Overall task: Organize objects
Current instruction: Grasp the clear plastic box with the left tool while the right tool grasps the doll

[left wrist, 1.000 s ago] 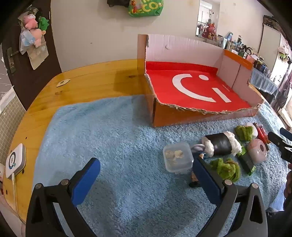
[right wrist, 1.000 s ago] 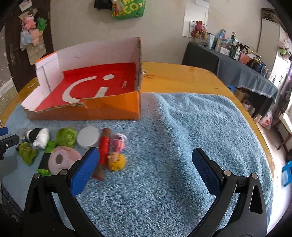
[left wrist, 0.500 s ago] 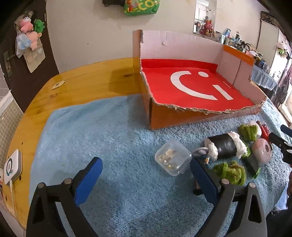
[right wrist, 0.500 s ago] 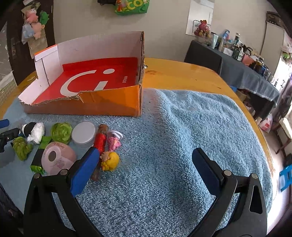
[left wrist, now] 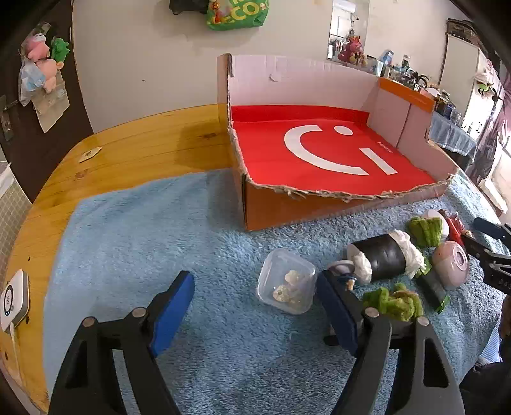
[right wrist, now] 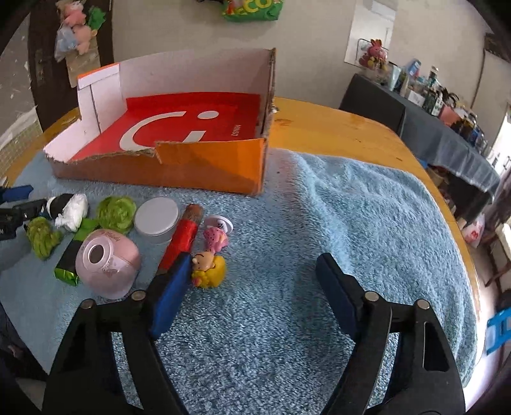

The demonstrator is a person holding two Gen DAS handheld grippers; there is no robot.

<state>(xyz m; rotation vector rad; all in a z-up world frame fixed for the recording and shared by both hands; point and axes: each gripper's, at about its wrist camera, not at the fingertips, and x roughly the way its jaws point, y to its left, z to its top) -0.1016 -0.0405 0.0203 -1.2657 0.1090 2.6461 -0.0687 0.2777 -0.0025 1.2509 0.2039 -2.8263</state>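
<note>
1. Lying in a loose cluster on the blue fleece towel (right wrist: 335, 223), ahead and left of the right gripper (right wrist: 252, 293) and ahead and right of the left gripper (left wrist: 255, 306): a clear lidded tub (left wrist: 287, 285), a black roll with white ends (left wrist: 380, 257), green yarn tufts (left wrist: 394, 301), a pink round case (right wrist: 107, 263), a white round tin (right wrist: 156, 220), a red-wrapped stick (right wrist: 183, 237), a yellow-haired doll figure (right wrist: 209, 268) and a small pink figure (right wrist: 215, 237).
2. Sitting just ahead of the left gripper's right finger: the clear tub, not between the pads.
3. Lying just beside the right gripper's left finger: the doll figure and the near end of the red stick; touching or not, cannot tell.
4. Standing partly spread, both grippers, jaws having just been closing, nothing between either pair, only bare towel below.
5. Resting farther ahead of both: the torn cardboard box (left wrist: 319, 210), orange outside, red floor with a white mark, holding nothing, its near edge on the towel.
6. Showing around the towel: the round wooden table (left wrist: 137, 150), with a small white device (left wrist: 12, 300) at its edge far left of the left gripper.
7. Hanging beyond on the pale wall: a green bag (left wrist: 236, 14); soft toys (left wrist: 41, 60) on a dark door at left.
8. Standing far right: a dark-draped side table (right wrist: 447, 140) crowded with bottles and boxes.
</note>
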